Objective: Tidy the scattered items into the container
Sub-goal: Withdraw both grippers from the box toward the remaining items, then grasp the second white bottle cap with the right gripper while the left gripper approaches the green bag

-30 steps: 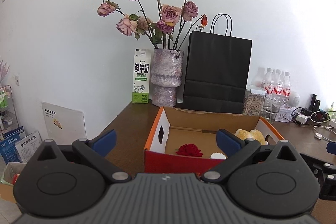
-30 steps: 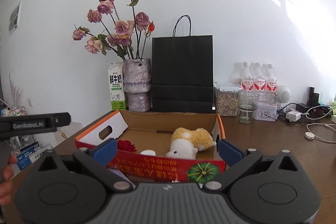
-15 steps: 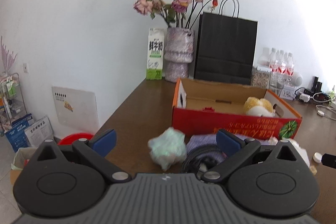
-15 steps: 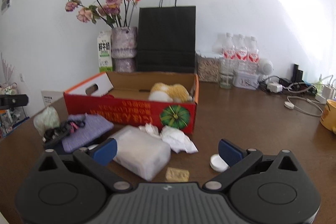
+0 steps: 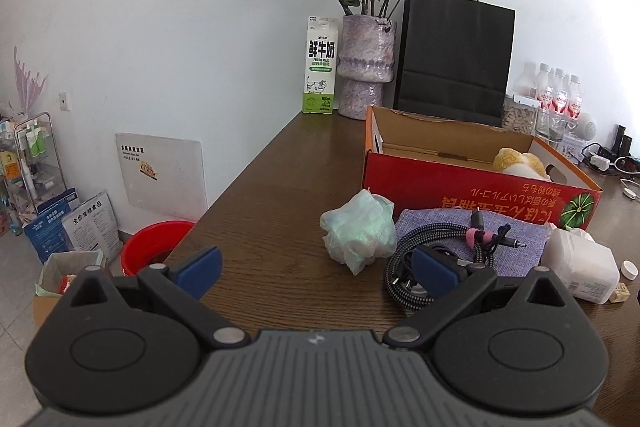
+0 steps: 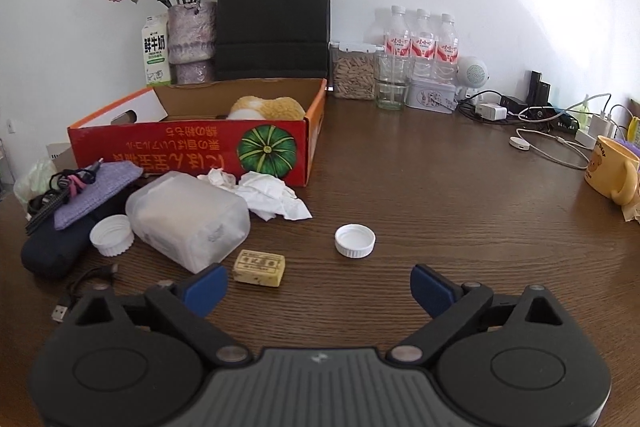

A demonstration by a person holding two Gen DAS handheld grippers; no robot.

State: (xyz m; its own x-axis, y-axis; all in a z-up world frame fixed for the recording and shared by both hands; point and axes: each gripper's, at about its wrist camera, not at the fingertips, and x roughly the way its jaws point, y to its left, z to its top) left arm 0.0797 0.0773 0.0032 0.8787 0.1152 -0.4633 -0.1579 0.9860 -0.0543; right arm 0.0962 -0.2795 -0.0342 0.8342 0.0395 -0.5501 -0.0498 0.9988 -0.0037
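I hold both grippers, left (image 5: 316,267) and right (image 6: 318,285), spread wide and empty. Clutter lies on the table before the red box (image 6: 192,147). Risk: the coiled cable (image 5: 416,259) may snag the purple cloth (image 5: 516,239) beneath when lifted.

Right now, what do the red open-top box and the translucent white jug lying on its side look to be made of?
Red open-top box: corrugated cardboard by the look, with plain brown inner walls and a glossy printed front. Translucent white jug: probably matte, soft plastic; cloudy walls with dents.
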